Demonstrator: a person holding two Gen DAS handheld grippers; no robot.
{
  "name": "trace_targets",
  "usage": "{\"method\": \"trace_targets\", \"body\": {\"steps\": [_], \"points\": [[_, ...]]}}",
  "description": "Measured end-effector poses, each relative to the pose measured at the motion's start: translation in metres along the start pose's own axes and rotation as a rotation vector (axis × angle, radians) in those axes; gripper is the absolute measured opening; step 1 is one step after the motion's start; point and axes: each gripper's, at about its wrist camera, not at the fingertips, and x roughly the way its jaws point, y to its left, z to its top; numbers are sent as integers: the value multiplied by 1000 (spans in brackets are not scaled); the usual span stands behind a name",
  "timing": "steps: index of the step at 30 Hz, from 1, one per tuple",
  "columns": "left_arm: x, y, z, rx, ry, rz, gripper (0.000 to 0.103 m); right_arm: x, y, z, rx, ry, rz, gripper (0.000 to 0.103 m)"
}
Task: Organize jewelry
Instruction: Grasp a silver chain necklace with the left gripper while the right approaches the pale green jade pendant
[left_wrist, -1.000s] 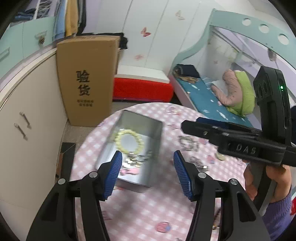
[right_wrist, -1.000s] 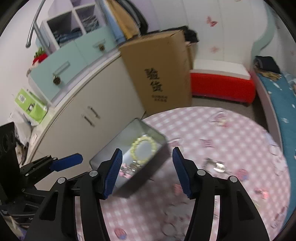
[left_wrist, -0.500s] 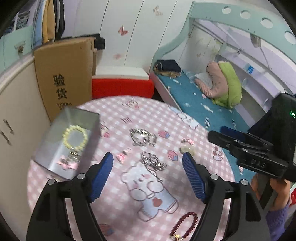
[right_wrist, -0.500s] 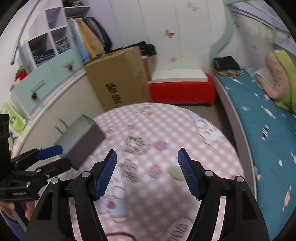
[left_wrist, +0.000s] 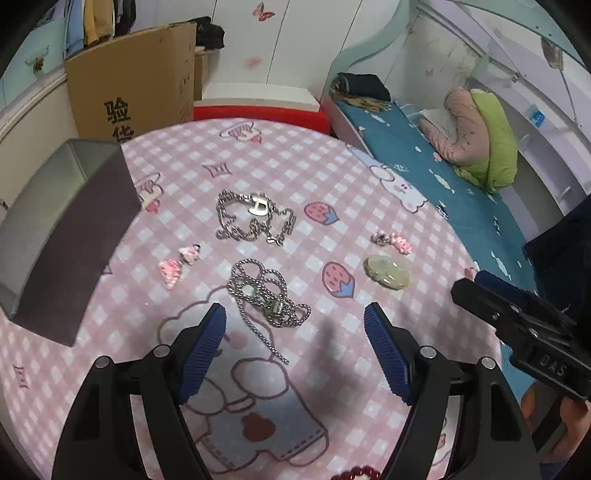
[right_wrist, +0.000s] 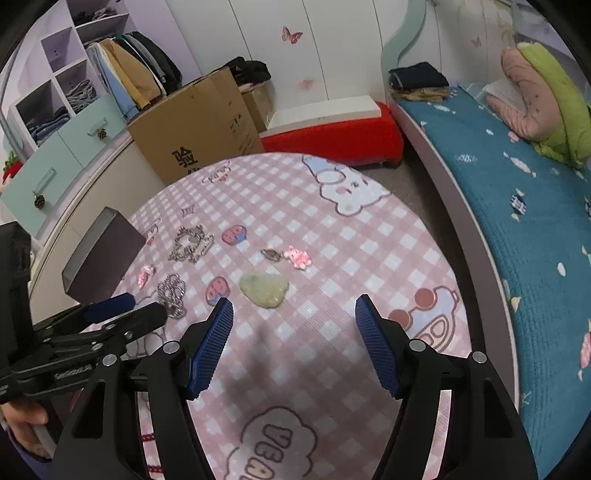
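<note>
Both tools stood wide and empty: the left tool (left_wrist: 295, 354) poised over the silver chain (left_wrist: 264, 291), the right tool (right_wrist: 293, 341) short of the jade pendant (right_wrist: 264, 288), perhaps each lined up to lift one toward the grey box (left_wrist: 66, 236) at the counter (left_wrist: 332, 177) edge.

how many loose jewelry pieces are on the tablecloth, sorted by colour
silver chains: 2, the upper one and the lower one
pink charms: 2, a left one and a right one
pale green pendant: 1
dark red bead bracelet: 1, mostly cut off
total: 6
</note>
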Motion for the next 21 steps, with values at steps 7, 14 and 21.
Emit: {"method": "trace_targets", "body": {"steps": [7,14,21], "points": [[19,-1,1,2,1,63,69,10,-6,-2,0,22,29,67],[24,-3,1,80,-5,114,26,17,-7,1,-5,33,42,67],[9,15,1,71,-10,50,18,29,7,1,-44,54,41,67]]}}
